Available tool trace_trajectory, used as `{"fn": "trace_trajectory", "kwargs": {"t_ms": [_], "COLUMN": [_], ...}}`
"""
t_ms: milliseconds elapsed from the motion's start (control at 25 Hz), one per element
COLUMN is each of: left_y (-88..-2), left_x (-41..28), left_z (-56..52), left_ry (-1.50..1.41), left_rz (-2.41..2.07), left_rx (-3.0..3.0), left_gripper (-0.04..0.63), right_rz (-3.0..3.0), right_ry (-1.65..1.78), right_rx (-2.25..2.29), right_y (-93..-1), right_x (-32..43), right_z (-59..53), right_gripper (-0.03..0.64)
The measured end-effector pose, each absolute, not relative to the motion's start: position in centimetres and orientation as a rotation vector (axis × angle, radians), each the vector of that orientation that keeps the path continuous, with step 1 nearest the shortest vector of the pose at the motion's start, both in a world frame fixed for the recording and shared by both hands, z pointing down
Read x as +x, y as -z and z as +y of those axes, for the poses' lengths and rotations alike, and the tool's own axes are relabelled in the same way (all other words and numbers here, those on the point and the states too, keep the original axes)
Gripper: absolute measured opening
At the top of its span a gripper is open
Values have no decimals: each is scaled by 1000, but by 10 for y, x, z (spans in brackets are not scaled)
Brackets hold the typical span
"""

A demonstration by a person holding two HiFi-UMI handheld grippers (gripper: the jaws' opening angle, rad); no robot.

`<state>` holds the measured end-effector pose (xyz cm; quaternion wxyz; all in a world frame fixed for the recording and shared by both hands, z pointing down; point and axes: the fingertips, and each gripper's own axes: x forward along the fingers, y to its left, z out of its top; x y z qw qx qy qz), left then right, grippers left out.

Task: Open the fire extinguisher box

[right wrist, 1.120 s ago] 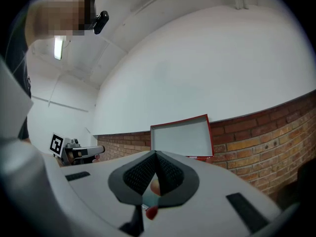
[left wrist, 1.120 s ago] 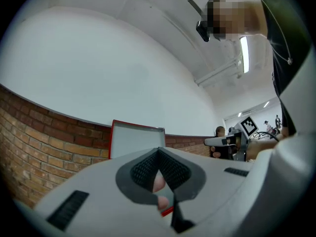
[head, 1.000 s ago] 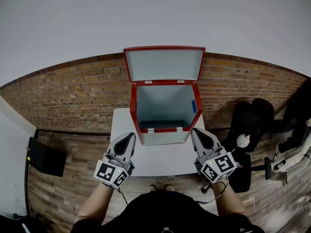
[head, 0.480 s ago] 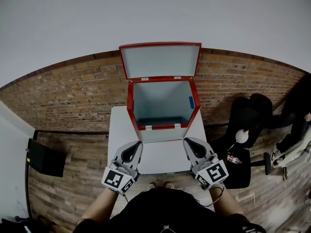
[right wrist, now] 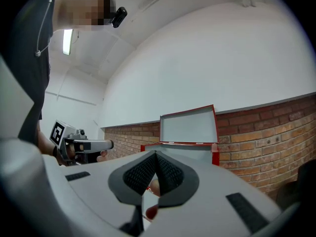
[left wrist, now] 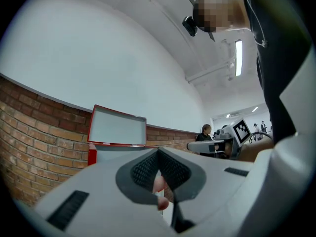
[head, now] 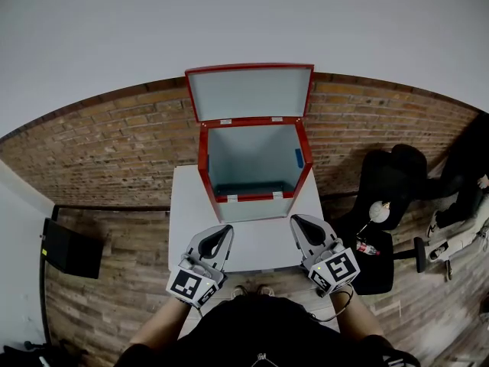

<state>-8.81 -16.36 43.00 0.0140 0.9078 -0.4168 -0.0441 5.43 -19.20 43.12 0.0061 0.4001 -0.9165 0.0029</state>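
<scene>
The fire extinguisher box (head: 252, 176) stands at the far end of a white table (head: 256, 249), backed against a brick wall (head: 114, 144). It is red outside and pale grey inside. Its lid (head: 248, 92) is swung fully up and stands upright above the back edge, in front of the wall. The inside looks empty, though its floor is dim and hard to read.

The left gripper (head: 222, 232) and the right gripper (head: 299, 222) sit side by side over the near part of the table. Both are short of the box and touch neither it nor the lid. Each points level toward the box. On both, the two jaws are pressed together with nothing gripped between them.

Judging by the raised lid, the opening step is already done and the task seems to be at its end. Little is left to do. The next move only calls for keeping both grippers clear of the lid so it is not knocked shut.
</scene>
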Motion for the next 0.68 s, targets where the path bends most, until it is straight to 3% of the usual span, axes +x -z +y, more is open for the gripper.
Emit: {"fn": "trace_trajectory", "kwargs": {"t_ms": [680], "left_y": [-435], "left_x": [-85], "left_z": [-168], "left_ry": [177], "left_rz": [-1302], "left_rx": [2807], "left_gripper": [49], "right_rz": [-2873], "right_ry": [20], "right_rx": [1269], "right_y": [-427], "right_x": [60], "right_z": [-197], "right_gripper": [18]}}
